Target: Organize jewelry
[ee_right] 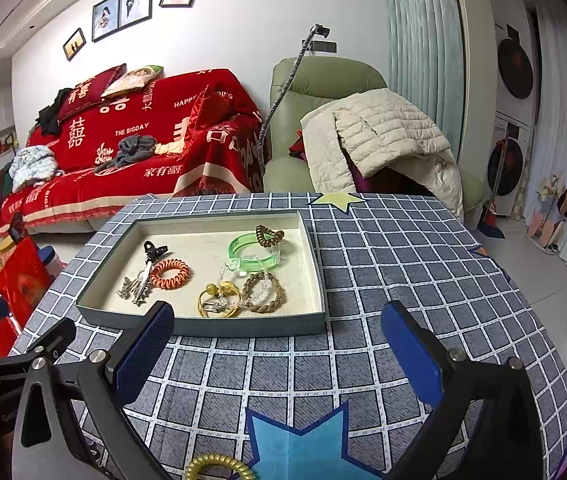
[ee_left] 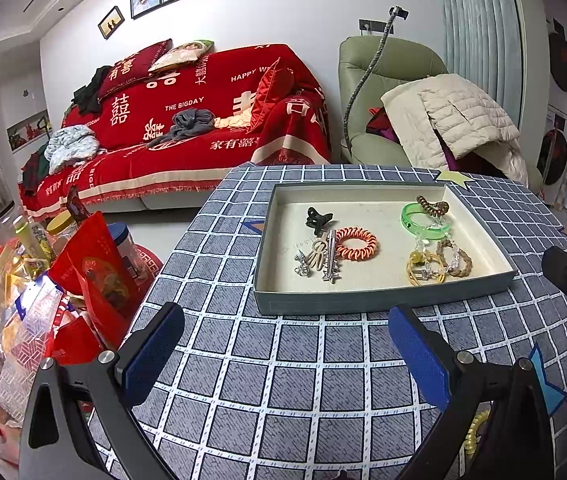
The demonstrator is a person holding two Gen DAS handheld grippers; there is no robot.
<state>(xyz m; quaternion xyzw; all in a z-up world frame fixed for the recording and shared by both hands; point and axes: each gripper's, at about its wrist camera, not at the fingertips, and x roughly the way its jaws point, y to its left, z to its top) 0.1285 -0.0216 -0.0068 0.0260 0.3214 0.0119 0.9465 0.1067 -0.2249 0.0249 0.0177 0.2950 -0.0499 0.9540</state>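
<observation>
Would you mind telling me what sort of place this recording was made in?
Most likely a home living room: a sofa under a red wedding throw, framed wedding photographs on the white wall, and a green armchair with a cream quilted jacket draped over it.

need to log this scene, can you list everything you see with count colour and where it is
tray: 1, grey-green, cream inside, on the table
black claw clip: 1, tray's far left
orange coil tie: 1, tray, left of centre
silver clips: a cluster, exact count unclear, tray's near left
green bangle: 1, translucent, tray's far right
brown coil tie: 1, at the bangle's far rim
braided tie: 1, tan, tray's near right
yellow tie: 1, left of the braided tie
gold coil tie: 1, on the tablecloth, outside the tray
tablecloth: 1, grey-blue check
sofa: 1, red cover
armchair: 1, green, cream jacket on it
left gripper: open, empty
right gripper: open, empty
</observation>
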